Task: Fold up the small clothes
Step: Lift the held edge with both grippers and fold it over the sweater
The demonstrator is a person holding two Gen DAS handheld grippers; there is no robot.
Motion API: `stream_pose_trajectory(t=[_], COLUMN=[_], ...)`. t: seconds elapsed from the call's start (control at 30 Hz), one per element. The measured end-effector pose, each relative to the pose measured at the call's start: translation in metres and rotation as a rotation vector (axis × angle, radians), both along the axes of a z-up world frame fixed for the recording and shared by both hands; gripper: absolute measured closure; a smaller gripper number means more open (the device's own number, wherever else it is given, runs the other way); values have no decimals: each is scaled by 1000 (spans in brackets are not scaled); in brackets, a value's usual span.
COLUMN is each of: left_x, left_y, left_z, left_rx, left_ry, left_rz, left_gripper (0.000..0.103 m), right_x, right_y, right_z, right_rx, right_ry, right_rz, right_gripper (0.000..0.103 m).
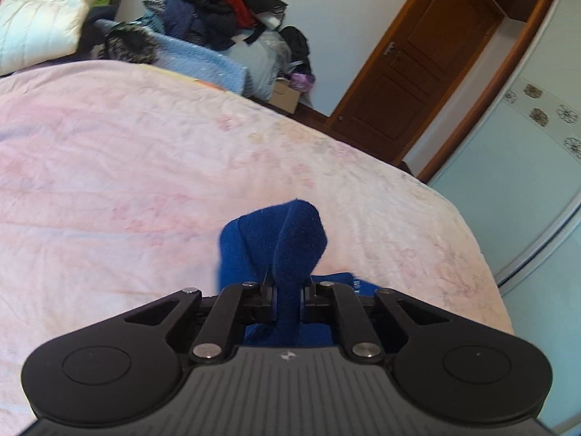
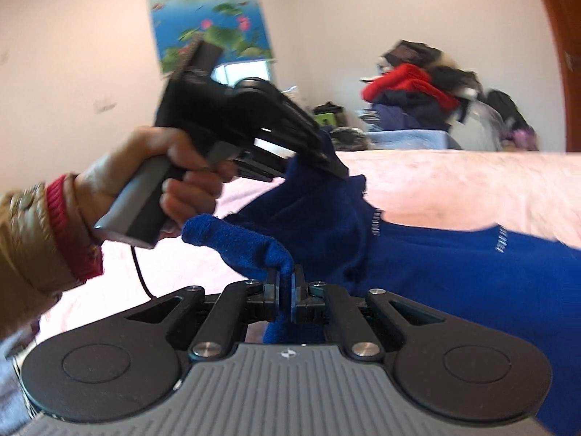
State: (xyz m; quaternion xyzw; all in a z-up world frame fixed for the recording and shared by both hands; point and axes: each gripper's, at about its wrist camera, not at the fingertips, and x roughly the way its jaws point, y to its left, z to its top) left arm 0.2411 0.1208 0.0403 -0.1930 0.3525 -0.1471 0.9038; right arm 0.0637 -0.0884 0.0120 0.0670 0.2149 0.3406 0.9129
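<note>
A dark blue fleece garment (image 1: 276, 243) hangs from both grippers above a pink bed cover (image 1: 127, 152). My left gripper (image 1: 287, 290) is shut on a bunched fold of the blue garment, which sticks up between its fingers. It also shows from the side in the right wrist view (image 2: 326, 161), held by a hand. My right gripper (image 2: 287, 290) is shut on another edge of the blue garment (image 2: 435, 265), which stretches off to the right over the bed (image 2: 454, 178).
A heap of clothes (image 1: 210, 7) and a white quilted jacket (image 1: 36, 21) lie at the bed's far end. A wooden door (image 1: 410, 69) and a glass wardrobe door (image 1: 526, 145) stand to the right. A lotus picture (image 2: 210, 14) hangs on the wall.
</note>
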Motion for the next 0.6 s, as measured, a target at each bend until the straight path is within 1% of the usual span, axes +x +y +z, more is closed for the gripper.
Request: stream_pose_trajectory(t=[0.1, 0.23, 0.3, 0.33, 0.37, 0.47, 0.5, 0.57, 0.6], left_x=[1, 5, 7, 9, 9, 10, 11, 14, 17], left_y=[-23, -55, -70, -78, -85, -108, -115, -124, -129], left_z=[7, 5, 2, 0, -2, -4, -6, -9, -12], left_rx=[3, 10, 5, 4, 4, 26, 40, 63, 60], left_ry=[-15, -8, 3, 7, 10, 5, 2, 7, 21], left_rz=[-28, -67, -84, -93, -105, -133, -142, -153, -174], left_gripper=[95, 95, 95, 95, 95, 95, 95, 95, 95], right_x=[-6, -5, -8, -10, -10, -4, -2, -1, 3], right_y=[-24, -53, -63, -68, -75, -92, -98, -108, -114], right_z=[-6, -12, -15, -15, -16, -17, -18, -24, -29], right_rx=[45, 93, 98, 104, 110, 111, 103, 118, 129], right_ry=[24, 56, 52, 50, 47, 28, 41, 75, 121], right_rz=[-48, -102, -124, -136, -146, -180, -182, -181, -158], right_gripper=[98, 98, 99, 101, 102, 102, 102, 102, 97])
